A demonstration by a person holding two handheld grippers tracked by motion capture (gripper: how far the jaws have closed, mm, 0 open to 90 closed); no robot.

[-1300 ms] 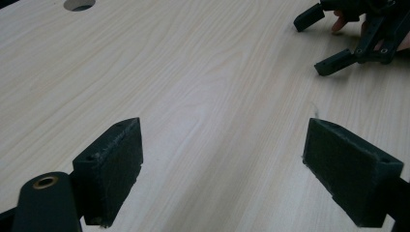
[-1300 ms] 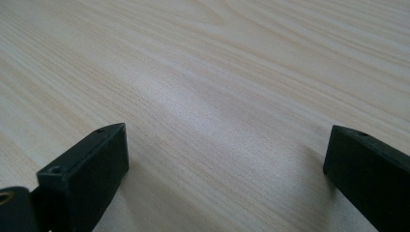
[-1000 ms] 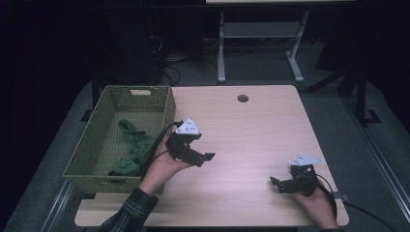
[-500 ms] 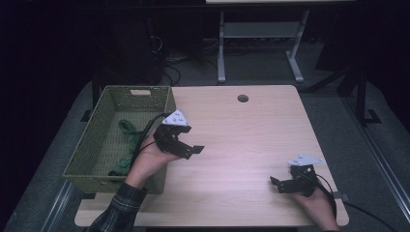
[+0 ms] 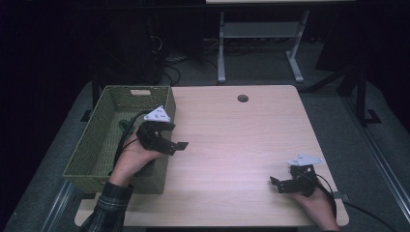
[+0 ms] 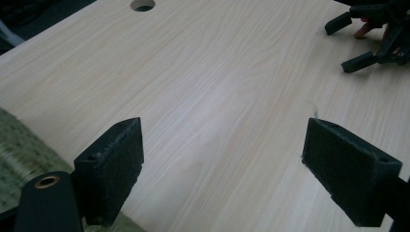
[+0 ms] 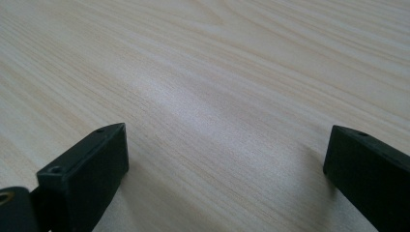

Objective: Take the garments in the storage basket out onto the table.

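left tool (image 5: 181,145) open over basket (image 5: 96,145) rim; bare table (image 5: 241,145) beyond.

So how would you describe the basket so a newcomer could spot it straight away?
Start at the pale wooden table and go to its left edge. The basket sits there, a rectangular green woven bin with a handle slot in its far wall, and the left gripper hovers beside its right rim. Nothing else there is woven.

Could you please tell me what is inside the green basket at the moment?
A dark green item lies in the basket. The left hand and left gripper cover most of it, so its shape and anything beneath cannot be seen.
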